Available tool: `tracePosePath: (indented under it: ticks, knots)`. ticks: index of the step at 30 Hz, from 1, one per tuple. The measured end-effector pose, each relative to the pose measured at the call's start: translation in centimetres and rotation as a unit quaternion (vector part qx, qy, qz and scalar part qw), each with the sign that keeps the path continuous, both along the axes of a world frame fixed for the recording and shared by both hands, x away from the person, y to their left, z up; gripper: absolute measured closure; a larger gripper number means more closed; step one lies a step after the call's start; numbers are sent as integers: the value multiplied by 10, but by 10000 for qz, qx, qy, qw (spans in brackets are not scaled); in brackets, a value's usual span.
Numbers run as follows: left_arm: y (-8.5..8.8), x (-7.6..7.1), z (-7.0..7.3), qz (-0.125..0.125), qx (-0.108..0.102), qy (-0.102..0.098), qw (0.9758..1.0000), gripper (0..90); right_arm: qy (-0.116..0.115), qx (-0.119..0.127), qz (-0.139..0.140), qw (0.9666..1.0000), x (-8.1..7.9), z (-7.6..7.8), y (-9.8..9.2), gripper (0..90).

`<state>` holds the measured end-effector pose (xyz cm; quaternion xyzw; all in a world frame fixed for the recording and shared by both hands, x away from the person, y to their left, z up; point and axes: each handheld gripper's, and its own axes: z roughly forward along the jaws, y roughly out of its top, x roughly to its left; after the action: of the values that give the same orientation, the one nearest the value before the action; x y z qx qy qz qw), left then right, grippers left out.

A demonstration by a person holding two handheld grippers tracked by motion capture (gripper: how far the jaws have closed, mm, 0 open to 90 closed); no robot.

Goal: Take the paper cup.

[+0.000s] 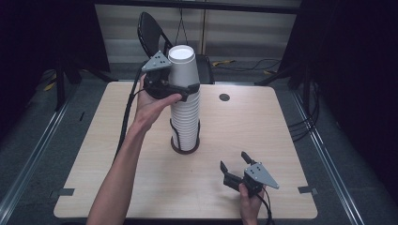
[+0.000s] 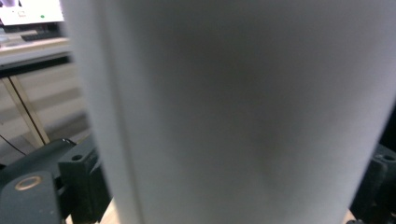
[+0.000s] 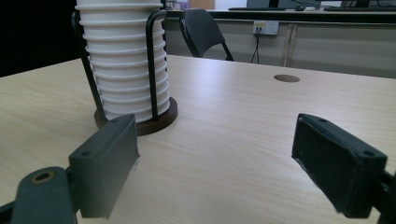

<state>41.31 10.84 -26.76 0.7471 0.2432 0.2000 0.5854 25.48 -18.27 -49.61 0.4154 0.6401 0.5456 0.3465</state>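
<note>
A tall stack of upside-down white paper cups [image 1: 186,123] stands in a black wire holder on a round dark base [image 1: 174,147] at the table's middle. My left gripper [image 1: 185,87] is shut on the top cup [image 1: 181,64], just above the rest of the stack; that cup's white wall [image 2: 233,112] is pressed between the jaws in the left gripper view. My right gripper [image 1: 233,160] rests open near the front right of the table, nothing between its fingers. It faces the cup stack [image 3: 123,56] and its holder base [image 3: 161,122], its gripper [image 3: 215,168] well short of them.
The light wooden table [image 1: 263,126] has a round cable hole [image 1: 224,97] at the back. A black chair [image 1: 150,30] stands behind the table's far edge. Cables run along the floor on the right [image 1: 305,122].
</note>
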Motion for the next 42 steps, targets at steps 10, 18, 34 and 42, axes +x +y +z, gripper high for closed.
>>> tracePosePath:
  ticks: [10, 18, 34, 42]
  knots:
    - [-1, 0, 0, -24, 132, -93, 9999, 107, -9, -3, -13, 10000, 0, 0, 0, 141]
    - [1, 1, 1, -14, 30, -76, 10000, 111, 0, -6, 20, 10000, 0, 0, 0, 142]
    - [4, -3, 16, 63, -234, -308, 9992, 118, -9, 3, 3, 10000, 0, 0, 0, 142]
    - [6, -7, 21, 220, -433, -450, 9978, 123, 15, -3, 5, 10000, 0, 0, 0, 142]
